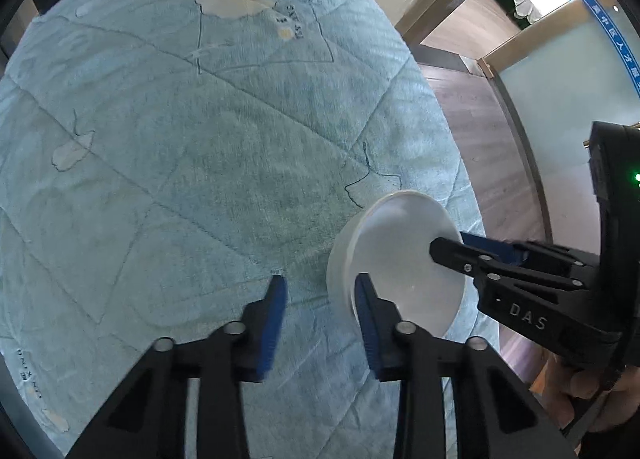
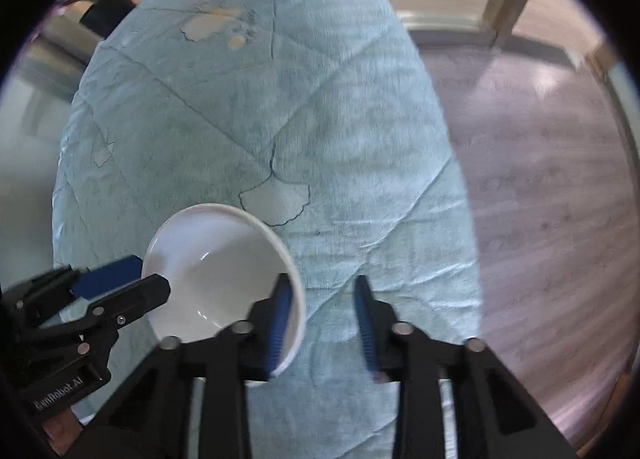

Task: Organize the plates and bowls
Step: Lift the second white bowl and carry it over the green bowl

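A white bowl (image 1: 404,267) rests near the right edge of a table covered with a light blue quilted cloth (image 1: 192,163). It also shows in the right wrist view (image 2: 216,271). My left gripper (image 1: 322,323) is open, its right finger over the bowl's rim and its left finger outside on the cloth. My right gripper (image 2: 322,323) is open too, its left finger inside the bowl at the rim and its right finger outside. Each gripper reaches the bowl from an opposite side; the right gripper (image 1: 460,251) shows in the left wrist view and the left gripper (image 2: 132,283) in the right wrist view.
The cloth carries printed outlines and pale patches (image 1: 232,5). A wooden floor (image 2: 540,187) lies past the table's right edge. A glass partition with blue lettering (image 1: 580,51) stands at the far right.
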The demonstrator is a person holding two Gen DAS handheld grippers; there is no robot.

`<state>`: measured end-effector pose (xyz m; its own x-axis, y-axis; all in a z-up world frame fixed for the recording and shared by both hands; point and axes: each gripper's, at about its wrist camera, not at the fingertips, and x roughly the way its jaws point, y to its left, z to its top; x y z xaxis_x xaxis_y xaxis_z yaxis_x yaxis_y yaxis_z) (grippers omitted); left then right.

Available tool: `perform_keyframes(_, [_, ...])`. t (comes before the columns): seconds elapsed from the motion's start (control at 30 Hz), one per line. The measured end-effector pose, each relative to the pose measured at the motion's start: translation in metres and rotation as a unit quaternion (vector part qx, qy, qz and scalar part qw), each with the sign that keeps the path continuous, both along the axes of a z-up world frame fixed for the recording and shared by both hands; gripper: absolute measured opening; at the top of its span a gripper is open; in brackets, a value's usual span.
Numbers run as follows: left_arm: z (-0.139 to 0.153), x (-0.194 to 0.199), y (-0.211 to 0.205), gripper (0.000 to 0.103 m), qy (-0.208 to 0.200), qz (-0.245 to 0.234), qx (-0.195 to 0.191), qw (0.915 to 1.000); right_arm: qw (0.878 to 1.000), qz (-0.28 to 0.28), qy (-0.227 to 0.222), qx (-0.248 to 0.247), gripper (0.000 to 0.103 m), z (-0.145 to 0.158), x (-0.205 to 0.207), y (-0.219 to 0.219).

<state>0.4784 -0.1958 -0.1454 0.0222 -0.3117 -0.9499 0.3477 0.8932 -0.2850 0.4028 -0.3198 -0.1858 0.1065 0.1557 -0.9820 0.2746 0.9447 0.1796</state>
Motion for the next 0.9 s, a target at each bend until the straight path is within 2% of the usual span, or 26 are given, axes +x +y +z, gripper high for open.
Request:
perform_keyframes(0.03, [-0.002, 0.001, -0.001, 0.019, 0.004, -0.002, 0.003, 1.0, 1.0, -0.003, 0.004, 0.01, 0.018, -0.003, 0.001, 0.0])
perform_keyframes(0.13, [-0.01, 0.005, -0.004, 0.01, 0.014, -0.007, -0.004, 0.9999, 0.999, -0.005, 0.011, 0.029, 0.007, -0.009, 0.005, 0.005])
perform_keyframes(0.2, [-0.01, 0.005, -0.007, 0.006, 0.017, -0.01, -0.012, 0.9997, 1.0, -0.004, 0.017, 0.023, 0.006, -0.011, 0.006, 0.009])
perform_keyframes(0.6, [-0.003, -0.001, -0.011, 0.003, 0.007, -0.009, 0.018, 0.9998, 1.0, -0.01, 0.009, 0.013, 0.005, -0.009, 0.004, 0.014])
perform_keyframes(0.73, [0.026, -0.01, -0.007, 0.003, -0.015, -0.017, -0.001, 0.9997, 1.0, -0.007, -0.015, 0.005, 0.005, 0.016, -0.003, 0.014])
perform_keyframes(0.9, [0.09, -0.042, 0.0, 0.003, -0.061, -0.02, 0.002, 0.998, 0.998, -0.01, -0.065, 0.0, 0.006, 0.073, -0.028, 0.021])
